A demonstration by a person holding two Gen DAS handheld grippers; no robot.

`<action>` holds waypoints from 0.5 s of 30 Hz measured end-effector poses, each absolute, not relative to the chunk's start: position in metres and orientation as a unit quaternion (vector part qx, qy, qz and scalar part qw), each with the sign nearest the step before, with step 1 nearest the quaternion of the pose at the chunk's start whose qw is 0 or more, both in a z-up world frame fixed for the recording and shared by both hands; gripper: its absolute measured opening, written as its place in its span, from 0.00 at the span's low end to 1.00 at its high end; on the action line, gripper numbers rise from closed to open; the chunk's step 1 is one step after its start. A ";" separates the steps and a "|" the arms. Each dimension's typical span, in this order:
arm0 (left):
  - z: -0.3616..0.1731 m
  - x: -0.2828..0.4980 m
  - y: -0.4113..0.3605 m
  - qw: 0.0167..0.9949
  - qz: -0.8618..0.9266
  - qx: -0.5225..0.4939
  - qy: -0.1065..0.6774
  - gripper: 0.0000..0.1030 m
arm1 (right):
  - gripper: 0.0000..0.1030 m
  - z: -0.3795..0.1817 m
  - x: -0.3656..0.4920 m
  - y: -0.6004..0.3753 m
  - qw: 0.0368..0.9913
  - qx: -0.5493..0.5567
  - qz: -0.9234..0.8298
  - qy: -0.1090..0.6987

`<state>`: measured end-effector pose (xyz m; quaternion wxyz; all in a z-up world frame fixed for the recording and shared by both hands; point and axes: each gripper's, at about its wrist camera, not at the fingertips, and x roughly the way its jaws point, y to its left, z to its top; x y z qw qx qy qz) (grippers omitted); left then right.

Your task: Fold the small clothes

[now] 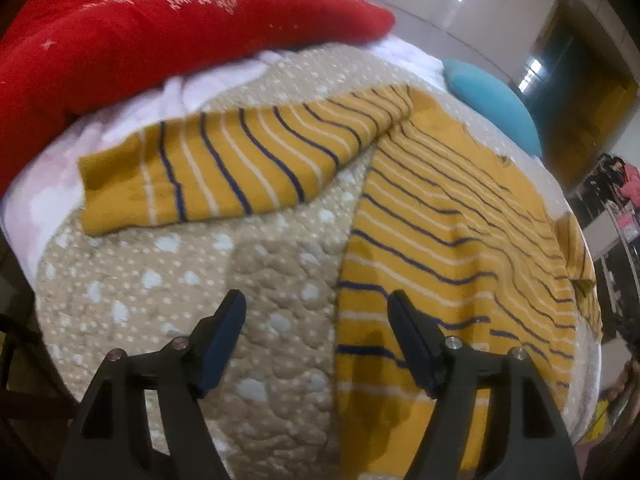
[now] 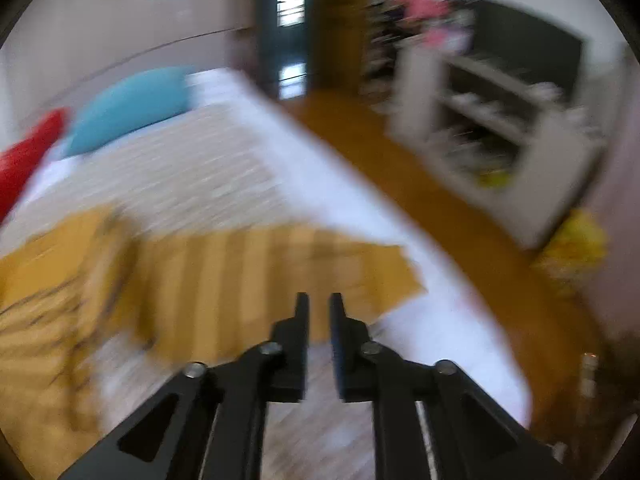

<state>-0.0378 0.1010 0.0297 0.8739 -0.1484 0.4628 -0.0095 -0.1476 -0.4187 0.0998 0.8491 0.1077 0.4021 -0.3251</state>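
Note:
A mustard-yellow sweater (image 1: 460, 216) with navy and white stripes lies flat on a beige dotted quilt (image 1: 160, 280). Its left sleeve (image 1: 208, 172) is spread out to the left. My left gripper (image 1: 316, 304) is open and empty, hovering over the sweater's lower left edge. In the blurred right wrist view, the sweater's body (image 2: 48, 304) lies at the left and its other sleeve (image 2: 260, 276) stretches right across the bed. My right gripper (image 2: 319, 304) hangs above that sleeve with its jaws nearly closed, a narrow gap between them, nothing held.
A red pillow (image 1: 140, 24) and a blue pillow (image 1: 492, 100) lie at the head of the bed. The bed's right edge (image 2: 420, 240) drops to a wooden floor (image 2: 460, 208). A white shelf unit (image 2: 500, 120) stands beyond it.

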 end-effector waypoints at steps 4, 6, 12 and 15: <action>0.019 -0.035 0.093 0.870 -0.029 -0.143 0.470 0.80 | 0.45 0.071 -0.177 -0.367 0.868 0.202 -0.100 0.442; 0.018 -0.037 0.089 0.872 -0.040 -0.142 0.466 0.81 | 0.45 0.050 -0.188 -0.337 0.854 0.223 -0.025 0.469; 0.014 -0.050 0.077 0.868 -0.073 -0.152 0.467 0.68 | 0.47 0.012 -0.229 -0.265 0.844 0.224 0.052 0.485; 0.013 -0.052 0.069 0.864 -0.063 -0.139 0.479 0.17 | 0.44 0.004 -0.248 -0.243 0.854 0.216 0.035 0.471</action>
